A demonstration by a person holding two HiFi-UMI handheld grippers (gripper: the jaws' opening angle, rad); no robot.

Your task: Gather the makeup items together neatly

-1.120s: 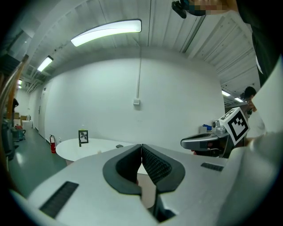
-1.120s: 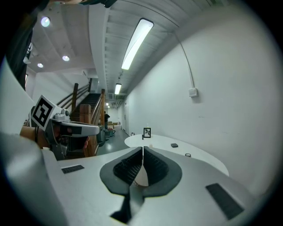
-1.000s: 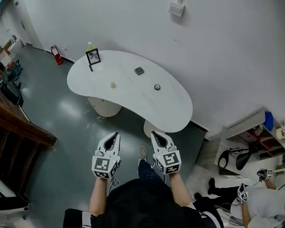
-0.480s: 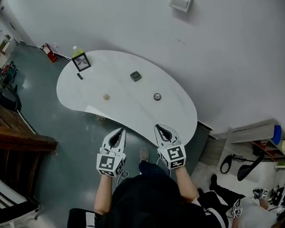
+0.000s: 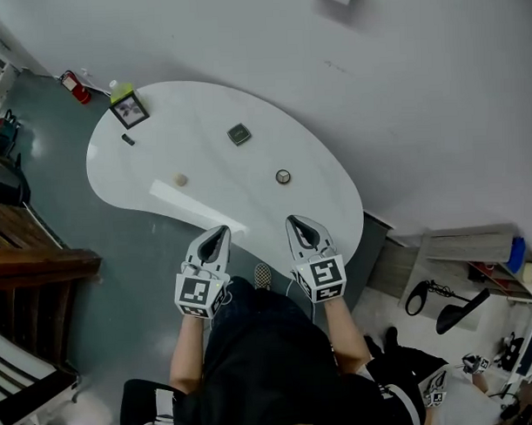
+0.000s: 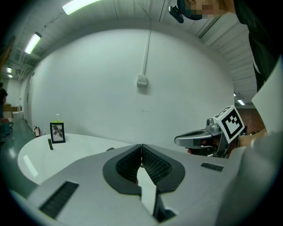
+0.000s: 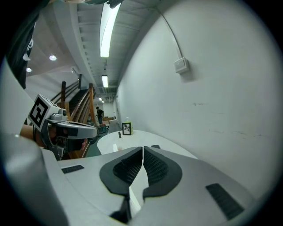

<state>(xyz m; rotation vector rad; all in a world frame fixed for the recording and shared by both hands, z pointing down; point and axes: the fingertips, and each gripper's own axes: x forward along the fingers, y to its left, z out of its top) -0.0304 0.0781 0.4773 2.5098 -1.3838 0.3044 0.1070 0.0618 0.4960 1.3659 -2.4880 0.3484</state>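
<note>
On the white curved table [image 5: 248, 199] the makeup items lie spread out: a dark square compact [image 5: 239, 134], a small round pot [image 5: 283, 176], a pale round piece [image 5: 181, 180] and a short black stick [image 5: 127, 139]. My left gripper [image 5: 219, 230] [image 6: 141, 146] and right gripper [image 5: 294, 220] [image 7: 143, 148] hang side by side at the table's near edge, well short of every item. Each one's jaws meet, and nothing is held between them.
A framed picture [image 5: 128, 108] stands at the table's far left end with a green-capped bottle [image 5: 115, 86] behind it. A white wall runs along the far side. A red fire extinguisher [image 5: 72, 86] sits on the floor; shelves [image 5: 477, 261] stand at the right.
The person has stepped up to the table. Both grippers, earlier over the floor, now reach its near edge, still shut and empty. No item has moved.
</note>
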